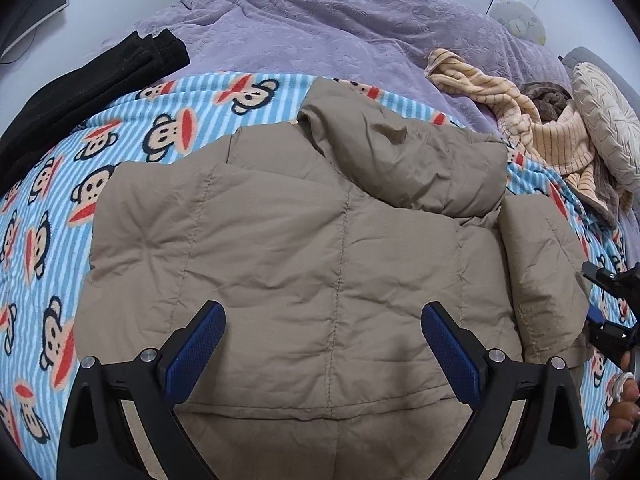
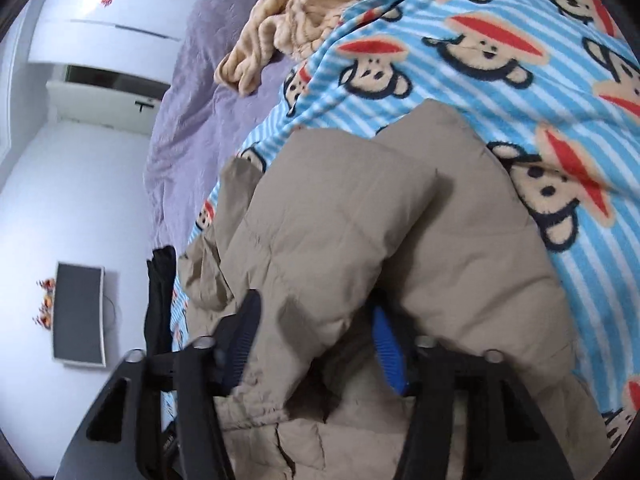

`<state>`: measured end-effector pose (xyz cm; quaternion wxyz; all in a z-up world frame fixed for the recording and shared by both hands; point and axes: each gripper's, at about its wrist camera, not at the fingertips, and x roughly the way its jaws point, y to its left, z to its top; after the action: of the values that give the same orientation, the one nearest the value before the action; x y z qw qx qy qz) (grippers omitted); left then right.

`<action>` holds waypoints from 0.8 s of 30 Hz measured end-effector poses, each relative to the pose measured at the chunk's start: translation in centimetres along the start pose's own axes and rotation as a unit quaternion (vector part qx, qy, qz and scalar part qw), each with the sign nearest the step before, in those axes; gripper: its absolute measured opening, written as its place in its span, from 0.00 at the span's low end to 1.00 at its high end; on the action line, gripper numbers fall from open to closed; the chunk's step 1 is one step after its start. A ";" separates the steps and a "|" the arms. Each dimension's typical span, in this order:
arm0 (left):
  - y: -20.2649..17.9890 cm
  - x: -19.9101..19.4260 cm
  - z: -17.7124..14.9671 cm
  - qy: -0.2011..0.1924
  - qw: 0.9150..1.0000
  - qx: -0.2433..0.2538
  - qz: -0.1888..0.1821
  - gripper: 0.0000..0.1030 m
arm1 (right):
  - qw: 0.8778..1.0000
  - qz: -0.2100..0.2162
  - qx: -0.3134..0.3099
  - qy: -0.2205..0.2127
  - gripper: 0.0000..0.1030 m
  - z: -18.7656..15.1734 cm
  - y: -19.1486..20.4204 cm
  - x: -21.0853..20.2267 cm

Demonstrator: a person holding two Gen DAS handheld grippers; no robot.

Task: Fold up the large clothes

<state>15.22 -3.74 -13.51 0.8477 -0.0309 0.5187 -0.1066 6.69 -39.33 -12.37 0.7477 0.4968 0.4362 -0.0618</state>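
A tan quilted puffer jacket (image 1: 320, 220) lies flat on a blue striped monkey-print blanket (image 1: 60, 200), its hood (image 1: 400, 160) folded down over the back. My left gripper (image 1: 322, 320) hovers open above the jacket's lower back, with nothing between its blue pads. The right sleeve (image 1: 540, 272) lies along the jacket's right side. My right gripper (image 1: 600, 304) sits at that sleeve's outer edge, with a hand behind it. In the right wrist view the right gripper (image 2: 316, 340) is shut on the puffy sleeve (image 2: 360, 220), which bulges between the pads.
A folded black garment (image 1: 100, 80) lies at the blanket's far left. A heap of orange striped cloth (image 1: 540, 128) and a round cushion (image 1: 612, 128) sit at the right. A purple bedspread (image 1: 300, 28) covers the bed beyond. A dark screen (image 2: 78, 316) hangs on the wall.
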 end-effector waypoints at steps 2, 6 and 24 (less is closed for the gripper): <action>0.5 -0.2 0.3 -0.004 1.000 -0.002 -0.012 0.96 | 1.000 -0.013 -0.022 -0.013 0.10 0.3 1.3 0.2; 2.6 -0.9 0.8 -0.008 0.997 -0.031 -0.067 0.96 | 0.983 -0.033 -0.179 -0.014 0.09 -1.6 8.2 1.1; 6.6 -1.9 0.3 0.028 0.980 -0.061 -0.186 0.96 | 0.861 -0.135 -0.473 0.126 0.37 -17.0 14.6 10.3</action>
<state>15.64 3.05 -12.72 0.7948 -0.1753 0.5329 -0.2315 10.65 -14.99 -11.76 0.8156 0.0232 0.5667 0.1146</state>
